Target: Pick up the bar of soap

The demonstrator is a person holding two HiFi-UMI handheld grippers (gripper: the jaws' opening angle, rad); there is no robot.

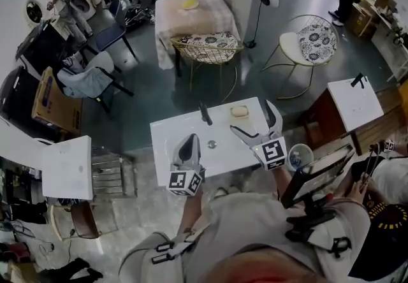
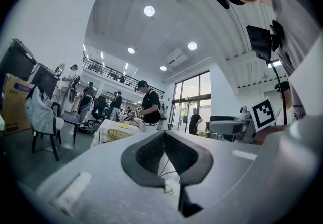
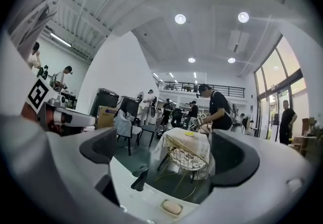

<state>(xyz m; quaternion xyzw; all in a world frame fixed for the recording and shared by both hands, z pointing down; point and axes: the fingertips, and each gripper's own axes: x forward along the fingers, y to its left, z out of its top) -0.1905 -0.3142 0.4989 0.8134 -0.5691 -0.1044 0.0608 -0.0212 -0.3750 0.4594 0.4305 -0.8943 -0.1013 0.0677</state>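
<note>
The pale bar of soap (image 1: 240, 111) lies in a shallow dish at the far edge of the white counter (image 1: 172, 132); the right gripper view shows the soap (image 3: 172, 208) low in the middle. My right gripper (image 1: 254, 121) hovers just on the near side of it, jaws wide open and empty, and in its own view the right gripper (image 3: 169, 155) frames the soap from above. My left gripper (image 1: 189, 143) is over the counter's near left part with its jaws together and nothing in them; its own view shows the left gripper (image 2: 165, 140) pointing out across the room.
A black tap (image 1: 204, 113) stands left of the soap, with a round drain (image 1: 212, 145) in front of it. A patterned cup (image 1: 299, 157) and a dark stand (image 1: 315, 176) sit at my right. Beyond the counter stands a gold wire chair (image 1: 207, 49).
</note>
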